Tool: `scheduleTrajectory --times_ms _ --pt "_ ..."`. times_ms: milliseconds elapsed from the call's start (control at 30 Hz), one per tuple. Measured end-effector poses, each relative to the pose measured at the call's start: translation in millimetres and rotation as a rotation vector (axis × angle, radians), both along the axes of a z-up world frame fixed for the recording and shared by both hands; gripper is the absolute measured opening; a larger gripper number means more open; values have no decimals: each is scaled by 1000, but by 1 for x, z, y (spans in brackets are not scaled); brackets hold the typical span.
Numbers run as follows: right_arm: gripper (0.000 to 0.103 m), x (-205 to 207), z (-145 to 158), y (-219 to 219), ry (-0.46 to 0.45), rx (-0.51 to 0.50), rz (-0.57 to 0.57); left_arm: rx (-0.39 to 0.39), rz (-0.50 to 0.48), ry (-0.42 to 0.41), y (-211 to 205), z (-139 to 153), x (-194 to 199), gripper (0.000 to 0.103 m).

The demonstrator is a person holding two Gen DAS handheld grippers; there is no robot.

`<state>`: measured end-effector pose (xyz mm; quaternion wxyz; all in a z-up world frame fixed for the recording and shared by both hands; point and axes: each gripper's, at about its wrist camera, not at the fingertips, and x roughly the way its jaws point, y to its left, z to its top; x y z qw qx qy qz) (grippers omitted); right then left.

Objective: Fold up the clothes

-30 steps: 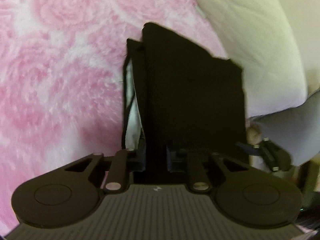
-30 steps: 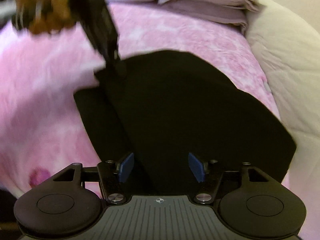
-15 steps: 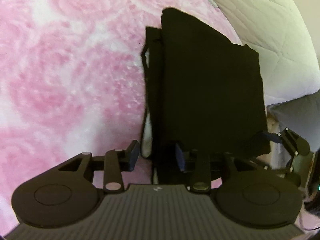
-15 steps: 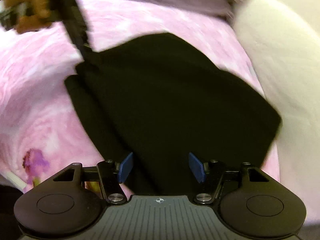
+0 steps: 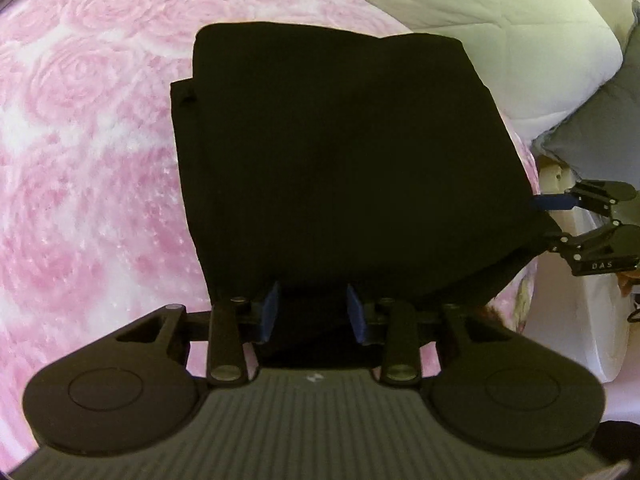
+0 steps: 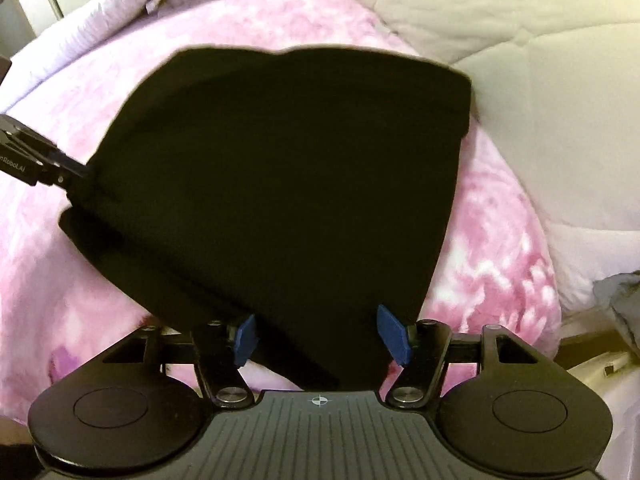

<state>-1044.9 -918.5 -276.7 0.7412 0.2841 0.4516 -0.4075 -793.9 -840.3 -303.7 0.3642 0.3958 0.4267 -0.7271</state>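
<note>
Left gripper (image 5: 311, 312): jaws apart, black cloth between, not pinched.
Black garment (image 5: 340, 168): folded on pink rose blanket (image 5: 80, 160); looks soft, light, floppy; take near corners.
Right gripper (image 6: 322, 336): jaws wide, cloth loose between.

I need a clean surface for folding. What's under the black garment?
The black garment lies on a pink rose-patterned blanket, visible around it. Whatever sits directly beneath the cloth is covered.
</note>
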Motion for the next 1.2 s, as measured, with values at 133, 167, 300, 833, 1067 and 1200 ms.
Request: scheduleTrajectory --times_ms 133,167,300,833,1067,1200 --pt "65 -4 15 8 -2 -29 -37 -30 53 -56 12 22 3 33" --pt "65 -5 19 10 -2 -37 -46 -34 72 -66 16 27 4 36" --pt "68 -9 35 19 -8 -67 -97 -62 133 -86 40 45 -2 54" --pt "81 1 139 160 -123 -141 -486 -256 153 -109 195 133 10 82" --pt "82 18 171 190 -138 -151 -478 -251 168 -98 229 159 7 99" --pt "83 27 189 203 -143 -159 -466 -272 174 -101 241 174 2 99"
